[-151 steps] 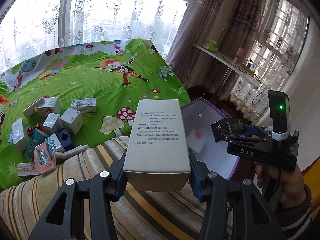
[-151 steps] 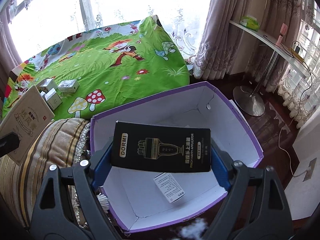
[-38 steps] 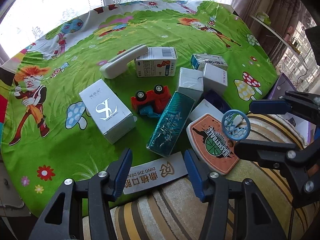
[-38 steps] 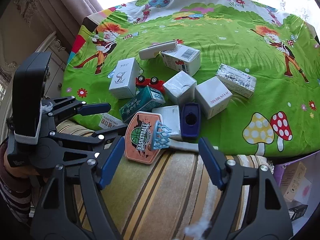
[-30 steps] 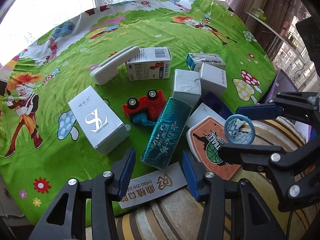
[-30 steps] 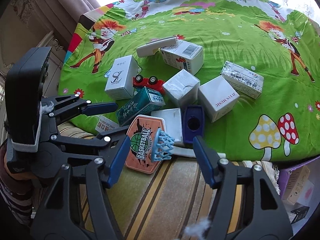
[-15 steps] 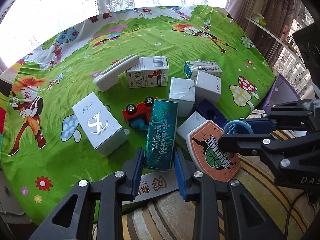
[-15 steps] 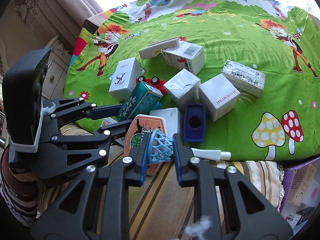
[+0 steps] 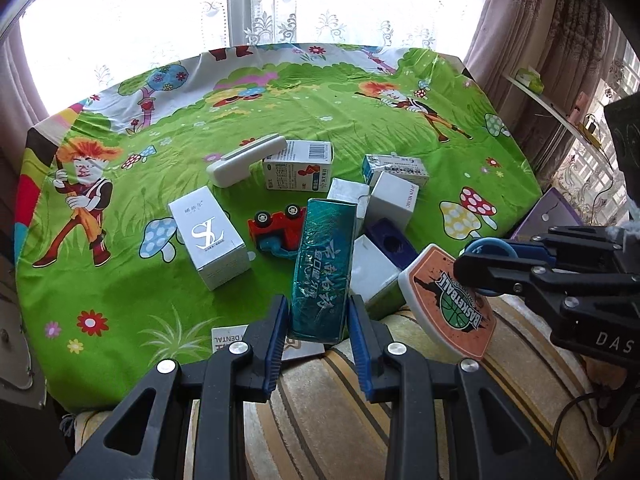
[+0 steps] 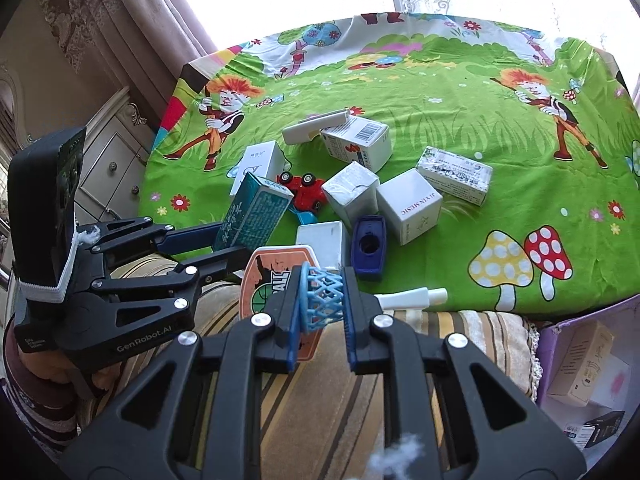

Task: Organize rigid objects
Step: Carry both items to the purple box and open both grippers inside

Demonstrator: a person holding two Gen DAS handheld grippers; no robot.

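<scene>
Two tools clenched: left tool grasping teal box, right tool grasping blue hoop of orange backboard. Other boxes on green cloth.

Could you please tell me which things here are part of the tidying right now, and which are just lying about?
In hand:
- teal box, clamped in the left tongs
- basketball hoop toy, clamped in the right tongs
- purple bin, boxes already inside

Lying about:
- red toy car
- XS box
- blue holder
</scene>
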